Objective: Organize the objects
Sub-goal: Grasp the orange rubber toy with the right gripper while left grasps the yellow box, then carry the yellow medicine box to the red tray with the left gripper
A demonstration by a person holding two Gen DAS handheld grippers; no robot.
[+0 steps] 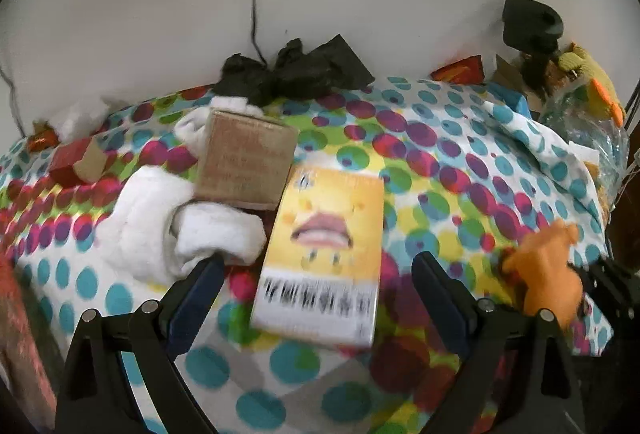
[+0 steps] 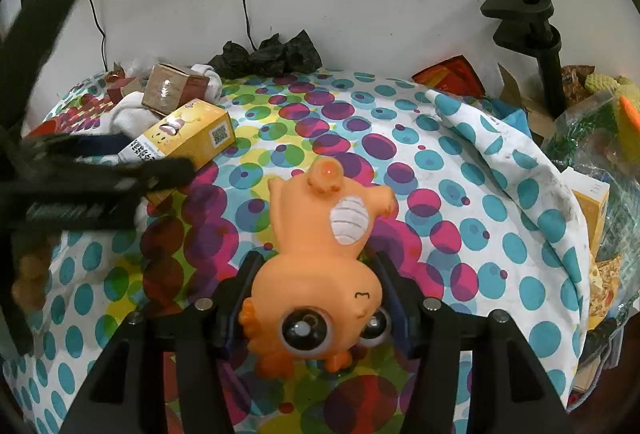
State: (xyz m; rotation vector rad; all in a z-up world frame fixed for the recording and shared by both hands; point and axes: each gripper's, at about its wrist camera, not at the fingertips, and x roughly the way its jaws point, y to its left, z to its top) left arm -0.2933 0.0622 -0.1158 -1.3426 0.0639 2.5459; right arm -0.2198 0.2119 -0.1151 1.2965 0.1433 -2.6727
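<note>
Two claws here. Our left gripper (image 1: 316, 266) hangs wide open over the yellow box (image 1: 324, 254), which lies between its jaws at 12 o'clock; come down crooked and we shove it into the white sock (image 1: 172, 230). Our right gripper (image 2: 314, 266) clamps the orange toy (image 2: 320, 258).

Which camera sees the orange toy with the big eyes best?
The right wrist view. There the orange toy fills the middle, sharp, its big eyes and white belly patch showing, with the right gripper closed on its sides. The left wrist view catches only a blurred orange part at the right edge.
</note>
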